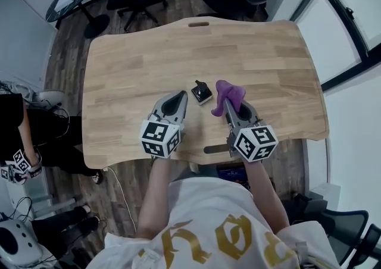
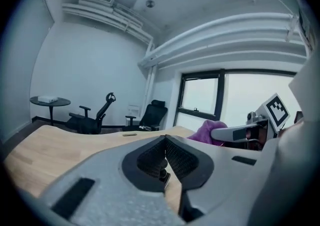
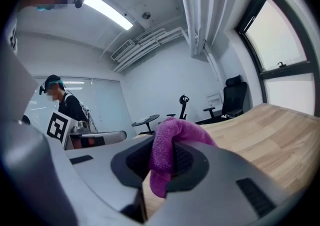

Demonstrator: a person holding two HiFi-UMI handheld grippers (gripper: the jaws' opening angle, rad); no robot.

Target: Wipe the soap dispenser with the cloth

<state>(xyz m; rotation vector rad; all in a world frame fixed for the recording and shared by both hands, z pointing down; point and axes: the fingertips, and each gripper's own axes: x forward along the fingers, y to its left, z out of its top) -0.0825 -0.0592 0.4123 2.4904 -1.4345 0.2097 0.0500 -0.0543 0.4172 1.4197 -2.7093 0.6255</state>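
The small black soap dispenser [image 1: 201, 91] stands on the wooden counter [image 1: 131, 59], near its middle. The purple cloth [image 1: 230, 90] is at its 3 o'clock, pinched tight in the right gripper's [image 1: 227, 107] jaws. The left gripper [image 1: 180, 96] is at its 9 o'clock, jaws squeezed together on nothing.

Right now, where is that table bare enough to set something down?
The table is bare across its far half and both ends. Crowded near middle: soap dispenser, left gripper, right gripper holding the cloth.
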